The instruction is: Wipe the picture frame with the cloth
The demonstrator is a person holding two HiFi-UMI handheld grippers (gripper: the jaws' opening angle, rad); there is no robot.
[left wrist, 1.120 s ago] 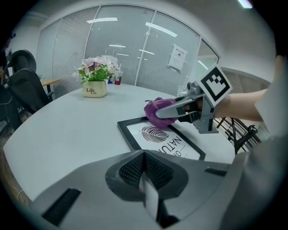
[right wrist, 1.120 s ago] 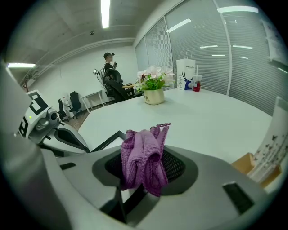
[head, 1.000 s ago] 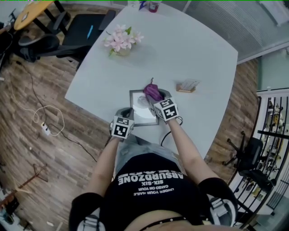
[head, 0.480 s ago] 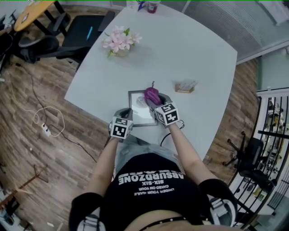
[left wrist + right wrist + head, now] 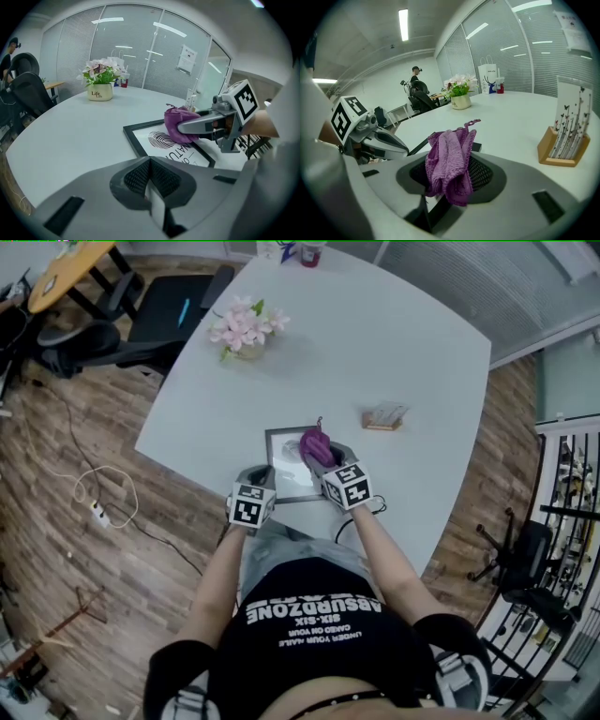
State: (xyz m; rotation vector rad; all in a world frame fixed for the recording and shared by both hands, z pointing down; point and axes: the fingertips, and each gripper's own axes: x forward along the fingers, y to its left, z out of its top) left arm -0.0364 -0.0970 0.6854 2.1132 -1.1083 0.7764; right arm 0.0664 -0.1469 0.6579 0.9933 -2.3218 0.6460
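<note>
Purple knitted cloth (image 5: pixel 449 161) is clamped in my right gripper (image 5: pixel 451 183) and rests on the right part of the picture frame (image 5: pixel 284 465). The frame lies flat by the near edge of the white worktop (image 5: pixel 375 352). My left gripper (image 5: pixel 151 180) has its jaws closed together on nothing, just beside the frame's near left corner.

Bright, even light from ceiling strips (image 5: pixel 403 24) covers the white table (image 5: pixel 375 343); shadows are soft. Gripper views bulge and darken at their rims; the left gripper (image 5: pixel 150 164) blurs up close.
</note>
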